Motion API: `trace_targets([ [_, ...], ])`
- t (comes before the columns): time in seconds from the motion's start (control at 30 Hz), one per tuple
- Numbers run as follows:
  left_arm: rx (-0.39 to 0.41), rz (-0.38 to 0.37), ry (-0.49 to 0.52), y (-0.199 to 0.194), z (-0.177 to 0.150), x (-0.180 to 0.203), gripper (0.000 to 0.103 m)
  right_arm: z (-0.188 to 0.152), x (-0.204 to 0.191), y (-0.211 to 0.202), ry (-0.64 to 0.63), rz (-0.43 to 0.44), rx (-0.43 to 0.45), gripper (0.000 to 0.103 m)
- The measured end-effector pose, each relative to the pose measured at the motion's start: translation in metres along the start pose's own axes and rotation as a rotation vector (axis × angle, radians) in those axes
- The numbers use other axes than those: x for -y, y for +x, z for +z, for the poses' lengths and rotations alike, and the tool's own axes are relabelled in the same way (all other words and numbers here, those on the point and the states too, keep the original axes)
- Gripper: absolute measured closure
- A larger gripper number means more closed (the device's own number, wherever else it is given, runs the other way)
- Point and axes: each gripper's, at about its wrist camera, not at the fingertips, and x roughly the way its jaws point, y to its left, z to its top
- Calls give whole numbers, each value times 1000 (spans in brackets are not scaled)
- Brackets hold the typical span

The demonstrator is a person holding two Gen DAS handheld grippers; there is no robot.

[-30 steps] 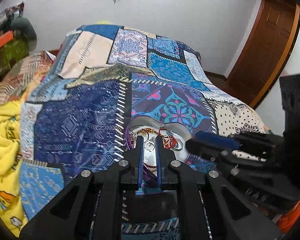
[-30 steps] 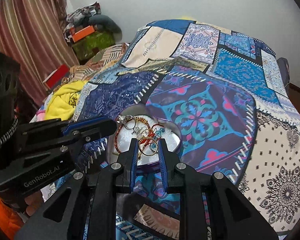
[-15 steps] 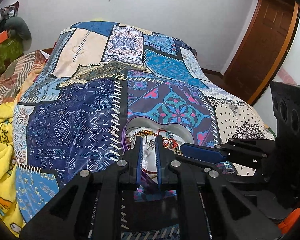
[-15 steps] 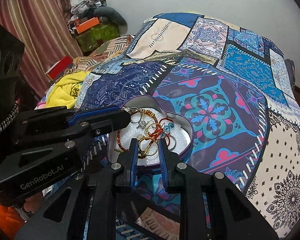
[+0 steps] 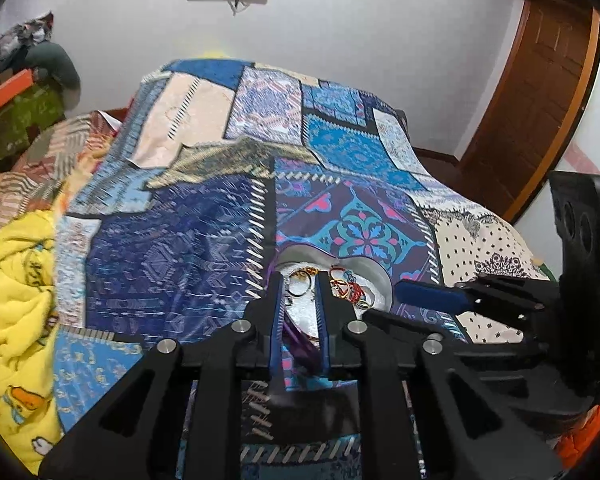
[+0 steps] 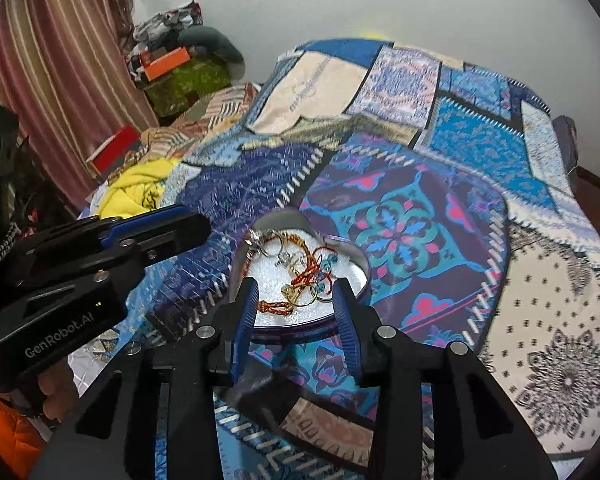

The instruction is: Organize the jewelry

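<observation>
Nearest, the right tool [image 6: 296, 300] hangs with its jaws spread wide over the near rim of the heart-shaped tin [image 6: 362, 286]; the left tool [image 5: 299, 300] has a narrow gap, holding nothing I can make out. The tin sits on the patchwork bedspread [image 6: 400, 232], and inside it the jewelry [image 6: 300, 268] lies in 1 tangle of gold rings, red cord and a blue-beaded piece. Likely trouble: pinching 1 ring drags its knotted neighbours out together, or a finger catches the rim and tips the light tin on the soft bed
</observation>
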Motion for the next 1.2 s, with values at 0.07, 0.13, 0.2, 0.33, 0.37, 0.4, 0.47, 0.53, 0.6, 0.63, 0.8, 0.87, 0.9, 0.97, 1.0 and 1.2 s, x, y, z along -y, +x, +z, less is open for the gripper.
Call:
trace_targets([
  [0.07,24,12,1,-13,1,1,83,1,-3,-15,0,-9,32,68],
  [0.13,58,17,-4,-32,3,2,82,3,-7,-32,-2,-22,69,68],
  [0.2,93,22,-8,-51,4,4,82,6,-11,-52,1,-35,115,68],
  [0.33,176,39,-3,-92,9,12,79,11,-21,-101,4,-57,232,68],
  [0.37,192,42,-1,-100,10,14,79,11,-23,-110,4,-61,254,68],
  [0.4,224,48,5,-115,10,18,77,11,-28,-126,2,-66,293,68],
  [0.47,275,58,20,-139,10,26,76,10,-35,-151,-1,-71,358,68],
  [0.53,338,76,37,-165,9,34,73,8,-46,-182,-6,-78,439,68],
  [0.6,400,94,54,-190,6,44,69,4,-54,-204,-15,-85,498,68],
  [0.63,431,99,61,-203,5,48,67,1,-60,-216,-21,-88,533,68],
  [0.8,558,114,72,-254,-8,64,46,-14,-80,-250,-34,-122,644,50],
  [0.87,592,114,70,-269,-14,68,41,-19,-84,-256,-32,-141,671,39],
  [0.9,601,116,70,-273,-16,69,37,-21,-86,-258,-28,-152,683,29],
  [0.97,620,132,70,-281,-21,73,26,-24,-86,-259,-17,-173,697,19],
  [1.0,635,143,73,-286,-25,75,19,-26,-87,-260,-13,-186,706,16],
  [1.2,675,190,79,-296,-36,83,3,-35,-92,-266,-11,-248,733,1],
])
